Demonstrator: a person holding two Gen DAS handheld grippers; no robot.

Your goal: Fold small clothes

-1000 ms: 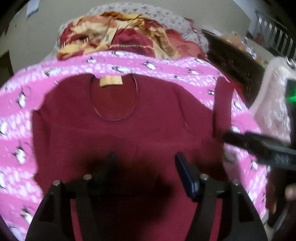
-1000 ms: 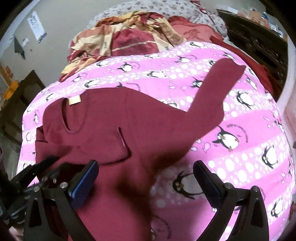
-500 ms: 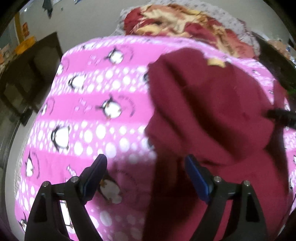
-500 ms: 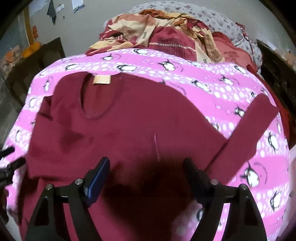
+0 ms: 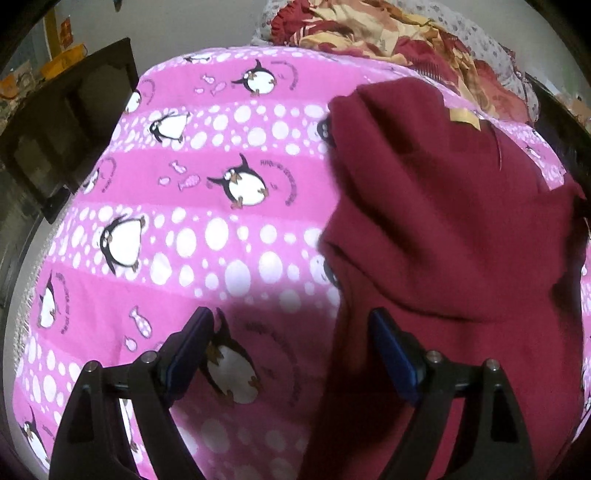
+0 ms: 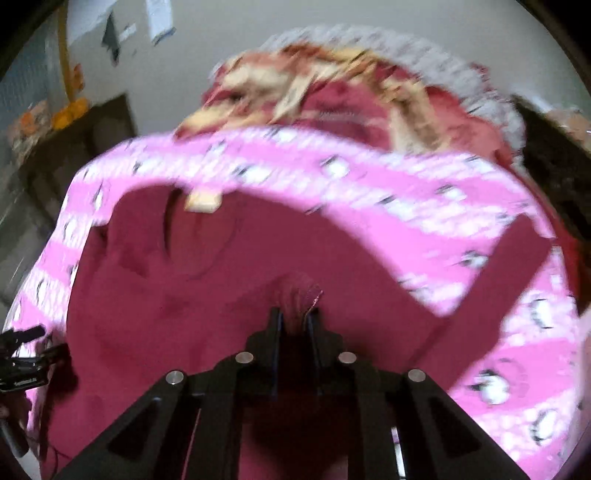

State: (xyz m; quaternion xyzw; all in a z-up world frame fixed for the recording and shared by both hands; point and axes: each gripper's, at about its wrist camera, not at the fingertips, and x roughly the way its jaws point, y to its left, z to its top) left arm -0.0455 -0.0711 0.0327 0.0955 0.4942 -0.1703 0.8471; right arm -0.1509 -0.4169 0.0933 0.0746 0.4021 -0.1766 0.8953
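A small dark red long-sleeved shirt [image 5: 443,206] with a tan neck label [image 5: 463,118] lies on a pink penguin-print blanket [image 5: 207,229]. In the left wrist view its left side is bunched up. My left gripper [image 5: 291,347] is open and empty at the shirt's left edge, low over the blanket. In the blurred right wrist view my right gripper [image 6: 295,321] is shut on a pinched fold of the shirt [image 6: 299,295] near its middle. The shirt's right sleeve [image 6: 498,288] stretches out to the right. The left gripper also shows at the left edge [image 6: 22,358].
A heap of red and cream patterned clothes [image 5: 388,33] lies at the far end of the blanket, also in the right wrist view [image 6: 332,96]. Dark wooden furniture [image 5: 62,122] stands to the left and a dark cabinet [image 6: 554,155] to the right.
My right gripper has closed on a fold in the shirt's middle; it was open before. My left gripper has swung left from the shirt's body to its left edge and stayed open.
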